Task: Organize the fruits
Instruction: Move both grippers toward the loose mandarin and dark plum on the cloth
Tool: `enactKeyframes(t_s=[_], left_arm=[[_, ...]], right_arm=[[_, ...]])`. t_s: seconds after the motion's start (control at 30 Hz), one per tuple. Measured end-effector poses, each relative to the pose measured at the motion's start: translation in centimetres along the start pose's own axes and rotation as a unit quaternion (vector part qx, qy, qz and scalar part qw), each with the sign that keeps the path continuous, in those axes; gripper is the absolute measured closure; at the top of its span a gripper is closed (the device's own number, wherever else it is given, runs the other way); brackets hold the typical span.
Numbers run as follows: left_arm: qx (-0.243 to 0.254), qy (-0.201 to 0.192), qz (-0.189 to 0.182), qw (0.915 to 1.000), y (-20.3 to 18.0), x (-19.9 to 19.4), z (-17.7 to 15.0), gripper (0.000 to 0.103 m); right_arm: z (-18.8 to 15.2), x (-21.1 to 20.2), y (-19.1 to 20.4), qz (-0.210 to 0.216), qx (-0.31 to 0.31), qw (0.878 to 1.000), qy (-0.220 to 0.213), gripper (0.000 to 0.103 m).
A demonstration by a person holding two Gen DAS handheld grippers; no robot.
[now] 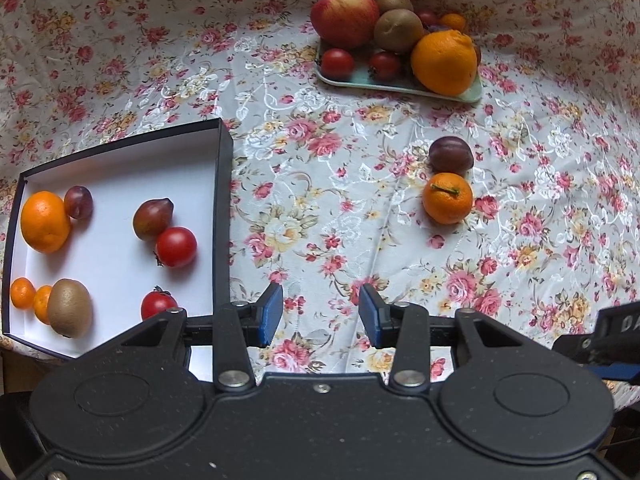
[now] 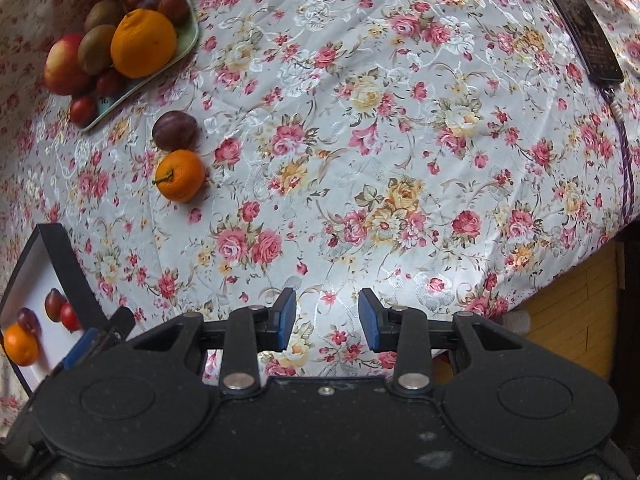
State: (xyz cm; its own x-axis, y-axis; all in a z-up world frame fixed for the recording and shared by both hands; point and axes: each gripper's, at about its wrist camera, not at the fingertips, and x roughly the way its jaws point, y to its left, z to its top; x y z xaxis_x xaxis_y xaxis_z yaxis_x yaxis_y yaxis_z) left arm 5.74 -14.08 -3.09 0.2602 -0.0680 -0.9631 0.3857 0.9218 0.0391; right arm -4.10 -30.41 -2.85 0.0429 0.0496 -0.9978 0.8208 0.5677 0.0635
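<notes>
Left wrist view is showing a table covered in a floral tablecloth (image 1: 320,200), with the sorting looking roughly half finished. Largest on the cloth, a dark-walled box (image 1: 224,208) with a white floor is sitting at the near left and is already holding fruit: a big orange (image 1: 45,222) touching a small plum (image 1: 78,201), a darker plum (image 1: 152,218) touching a red tomato (image 1: 176,247), a kiwi (image 1: 70,307) lying against two tiny oranges, and another tomato (image 1: 158,305) partly hidden behind the gripper. At the far side, a pale green tray (image 1: 400,86) is still carrying a pile: an apple (image 1: 344,16), two kiwis, a large orange (image 1: 444,62), two tomatoes and some smaller fruit behind that I cannot make out well. Between box and tray, a loose plum (image 1: 451,155) and a mandarin (image 1: 447,198) are resting on the bare cloth, touching each other; these look like the likeliest next picks. The left gripper (image 1: 320,314) is hovering low near the box with its blue pads apart and nothing between them. Right wrist view is showing the right gripper (image 2: 327,318) likewise spread and empty, well apart from any fruit, with a phone (image 2: 580,28) lying at the far right edge.
</notes>
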Motion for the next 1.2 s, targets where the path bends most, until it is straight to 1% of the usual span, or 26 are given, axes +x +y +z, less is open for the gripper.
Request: enactKeyframes(t_s=[0.4,0.47,0.57,0.73,0.8,0.9,1.1,1.2], left_arm=[[0.015,0.005,0.0,0.9999,-0.8,0.3,-0.6,0.053],[0.018,0.006,-0.002,0.9998,-1.0,0.3,-0.7,0.053],[0.02,0.004,-0.009,0.9998,-1.4,0.3,-0.6,0.053],[0.02,-0.004,-0.025,0.9995,-1.9,0.2,-0.3,0.053],[0.022,-0.007,-0.033,0.9992,-2.1,0.1,-0.2,0.053],[0.02,-0.013,-0.042,0.9988,-2.2,0.1,0.0,0.053],[0.018,-0.027,-0.054,0.998,-2.5,0.2,1.2,0.053],[0.017,-0.027,-0.063,0.9975,-2.7,0.4,1.7,0.053]], right_arm=[[0.1,-0.6,0.0,0.019,0.014,1.0,0.007,0.065],[0.2,-0.8,0.1,0.014,0.015,1.0,0.001,0.065],[0.4,-1.0,0.2,0.001,0.013,1.0,-0.01,0.065],[0.8,-1.0,0.1,0.015,0.018,1.0,-0.003,0.066],[1.0,-1.1,0.2,0.015,0.022,1.0,-0.005,0.065],[1.3,-1.4,0.4,0.008,0.021,1.0,-0.013,0.065],[2.1,-2.3,1.3,0.009,0.007,0.999,-0.034,0.065],[2.6,-2.3,1.5,0.007,0.004,0.999,-0.039,0.066]])
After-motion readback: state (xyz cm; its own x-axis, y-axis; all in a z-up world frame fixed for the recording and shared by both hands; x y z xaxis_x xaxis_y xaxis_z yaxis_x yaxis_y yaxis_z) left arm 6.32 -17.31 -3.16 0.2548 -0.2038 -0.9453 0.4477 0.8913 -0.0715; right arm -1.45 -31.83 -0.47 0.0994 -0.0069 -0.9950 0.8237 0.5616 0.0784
